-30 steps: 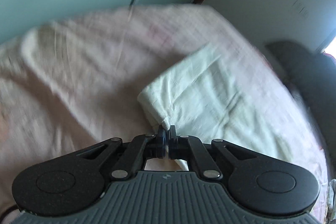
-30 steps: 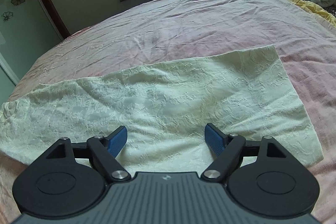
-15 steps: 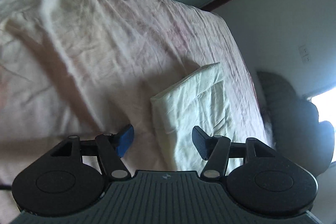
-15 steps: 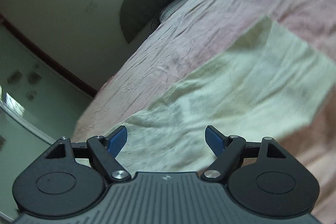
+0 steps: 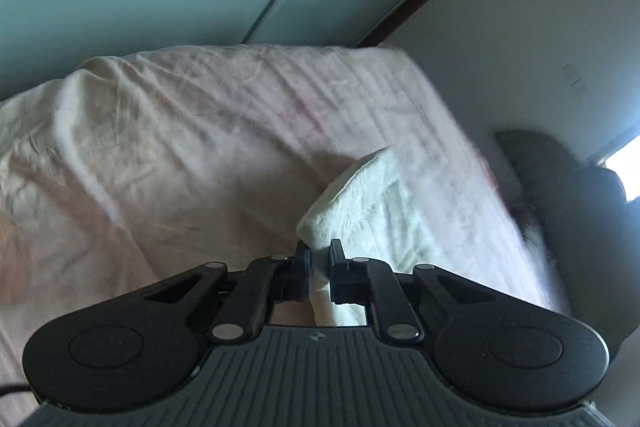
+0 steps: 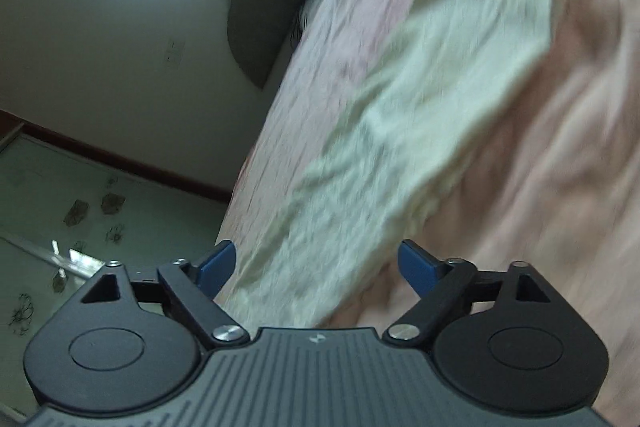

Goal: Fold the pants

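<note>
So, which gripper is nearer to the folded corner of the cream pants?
Left. The left gripper is closing on the pants corner, cloth between its jaws. The right gripper is opening above the cloth, gripping nothing.

Left claw re-grips pants; right claw rolls and widens.

Left claw (image 5: 318, 259): pinched on the near corner of the cream pants (image 5: 372, 211) a second ago, sprung wide and clear of the fabric half a second ago, now closing again with the folded corner between its pads. Right claw (image 6: 316, 261): jaws opening wider, nothing between them; its view has rolled, so the bed (image 6: 560, 147) now runs steeply aslant with a window at upper left.
</note>
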`<action>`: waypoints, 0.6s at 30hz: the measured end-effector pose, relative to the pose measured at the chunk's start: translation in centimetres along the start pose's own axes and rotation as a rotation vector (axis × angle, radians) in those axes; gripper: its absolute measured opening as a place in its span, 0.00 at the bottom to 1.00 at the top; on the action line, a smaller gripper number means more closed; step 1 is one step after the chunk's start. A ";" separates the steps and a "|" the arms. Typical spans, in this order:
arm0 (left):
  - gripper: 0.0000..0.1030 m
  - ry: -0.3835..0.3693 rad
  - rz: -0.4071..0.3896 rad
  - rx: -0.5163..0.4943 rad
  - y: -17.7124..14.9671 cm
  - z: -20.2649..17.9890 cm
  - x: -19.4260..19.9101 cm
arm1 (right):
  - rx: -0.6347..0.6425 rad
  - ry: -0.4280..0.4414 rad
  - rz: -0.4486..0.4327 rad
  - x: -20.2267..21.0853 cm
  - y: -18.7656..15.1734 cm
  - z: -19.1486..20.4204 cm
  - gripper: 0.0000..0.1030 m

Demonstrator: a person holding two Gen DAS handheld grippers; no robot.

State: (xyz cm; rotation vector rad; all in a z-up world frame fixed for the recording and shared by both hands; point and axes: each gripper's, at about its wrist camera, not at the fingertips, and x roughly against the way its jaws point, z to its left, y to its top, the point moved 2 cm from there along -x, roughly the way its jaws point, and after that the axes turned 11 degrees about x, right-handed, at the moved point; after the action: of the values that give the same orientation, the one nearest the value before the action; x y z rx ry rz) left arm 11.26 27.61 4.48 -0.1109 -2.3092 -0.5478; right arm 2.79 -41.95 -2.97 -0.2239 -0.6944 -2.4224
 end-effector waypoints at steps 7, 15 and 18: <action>0.09 0.032 0.019 0.009 -0.8 1.0 -1.4 | -0.021 0.013 0.103 -4.5 -3.6 1.5 0.88; 0.32 0.008 0.067 0.056 -0.9 2.5 -1.2 | -0.008 0.002 0.124 -8.9 -4.4 4.4 0.88; 0.34 0.000 0.069 0.071 -0.8 2.8 -1.4 | -0.012 -0.018 0.106 -10.8 -4.8 5.0 0.88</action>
State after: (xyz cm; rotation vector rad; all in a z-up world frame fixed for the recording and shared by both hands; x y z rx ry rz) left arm 10.25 28.22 1.41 -0.1560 -2.3132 -0.4297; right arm 8.59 -30.55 -4.16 -0.2813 -0.6591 -2.3271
